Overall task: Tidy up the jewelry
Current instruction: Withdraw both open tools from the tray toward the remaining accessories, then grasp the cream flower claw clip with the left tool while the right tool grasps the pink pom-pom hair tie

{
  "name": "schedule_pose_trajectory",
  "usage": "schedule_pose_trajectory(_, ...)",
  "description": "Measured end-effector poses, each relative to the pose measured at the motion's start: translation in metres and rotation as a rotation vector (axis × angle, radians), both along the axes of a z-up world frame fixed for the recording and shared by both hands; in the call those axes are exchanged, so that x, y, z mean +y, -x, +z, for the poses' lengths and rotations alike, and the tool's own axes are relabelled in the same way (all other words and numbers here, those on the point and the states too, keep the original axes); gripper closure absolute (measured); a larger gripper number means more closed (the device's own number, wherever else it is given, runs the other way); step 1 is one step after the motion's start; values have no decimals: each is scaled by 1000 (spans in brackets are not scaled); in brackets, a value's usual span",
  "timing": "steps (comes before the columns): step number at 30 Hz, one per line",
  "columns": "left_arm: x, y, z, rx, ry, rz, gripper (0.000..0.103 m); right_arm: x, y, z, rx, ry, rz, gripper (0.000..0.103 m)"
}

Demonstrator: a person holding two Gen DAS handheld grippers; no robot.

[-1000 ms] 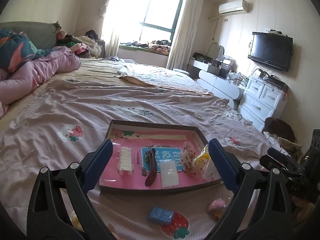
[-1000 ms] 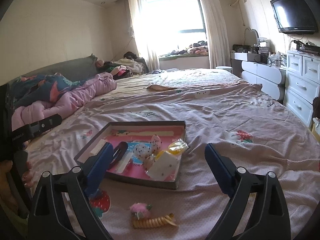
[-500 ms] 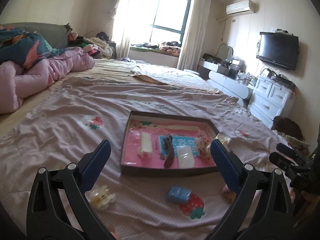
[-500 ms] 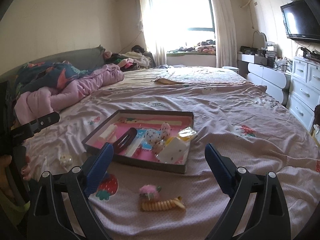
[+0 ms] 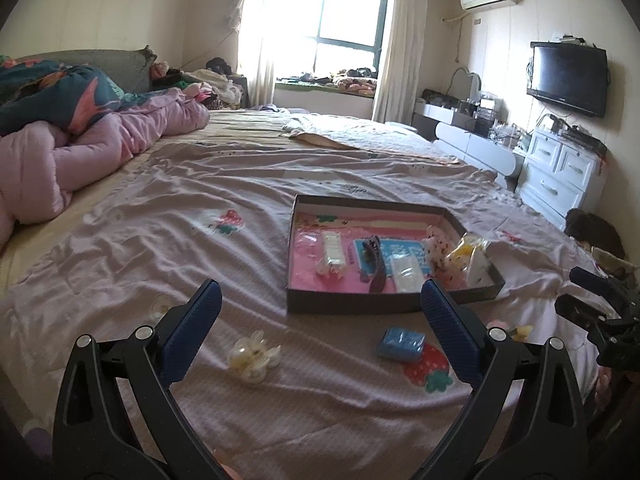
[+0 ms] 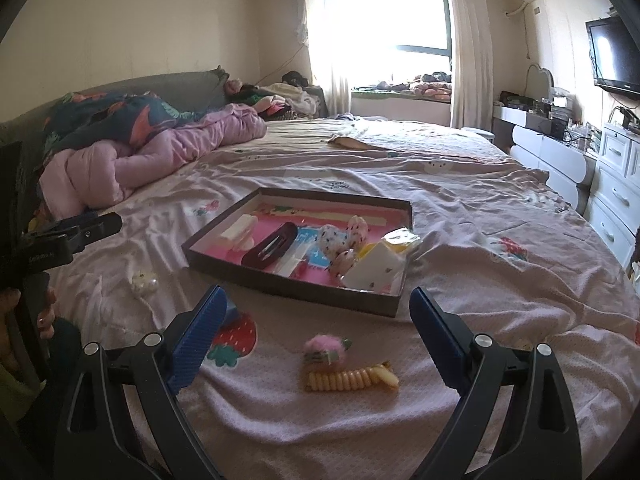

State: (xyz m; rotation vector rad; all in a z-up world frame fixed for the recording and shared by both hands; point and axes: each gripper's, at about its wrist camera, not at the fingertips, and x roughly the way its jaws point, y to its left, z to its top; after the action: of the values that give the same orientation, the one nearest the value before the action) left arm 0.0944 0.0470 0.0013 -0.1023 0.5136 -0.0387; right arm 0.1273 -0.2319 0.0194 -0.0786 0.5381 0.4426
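A dark box tray (image 5: pixel 360 305) (image 6: pixel 288 285) with a pink floor lies on the bed, holding a white clip, a dark hair clip (image 5: pixel 375 264) (image 6: pixel 272 245), spotted bows and a white card. On the sheet in front of it lie a pale yellow flower claw clip (image 5: pixel 252 354) (image 6: pixel 143 281), a blue clip (image 5: pixel 401 343), a pink fuzzy clip (image 6: pixel 323 350) and a yellow coil hair tie (image 6: pixel 350 378). My left gripper (image 5: pixel 320 334) is open above the sheet between the claw clip and the blue clip. My right gripper (image 6: pixel 316 330) is open just above the pink clip and coil tie.
A pink quilt (image 5: pixel 80 152) is bunched at the far left of the bed. White drawers (image 5: pixel 560 176) and a wall television (image 5: pixel 568 76) stand to the right. A folded blanket (image 5: pixel 352 136) lies far back on the bed. Bare sheet surrounds the tray.
Both grippers have drawn back from the tray and the left one has shifted left, bringing the flower claw clip and blue clip into view. Both stay open with nothing held.
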Motion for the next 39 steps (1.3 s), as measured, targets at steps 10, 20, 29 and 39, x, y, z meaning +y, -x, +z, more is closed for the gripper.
schedule_pose_trajectory(10,13,-1,-18,58,-1,26,12,16,5,-17,27,61,37,13)
schedule_pose_trajectory(20,27,-17,-44,129,23,66,12,17,-8,-39,80,97,22,13)
schedule_pose_trajectory(29,43,-33,-60,183,46,106,12,24,-29,-62,129,150,22,15)
schedule_pose_trajectory(39,48,-47,-76,268,60,91,18,34,-50,-81,209,161,40,28)
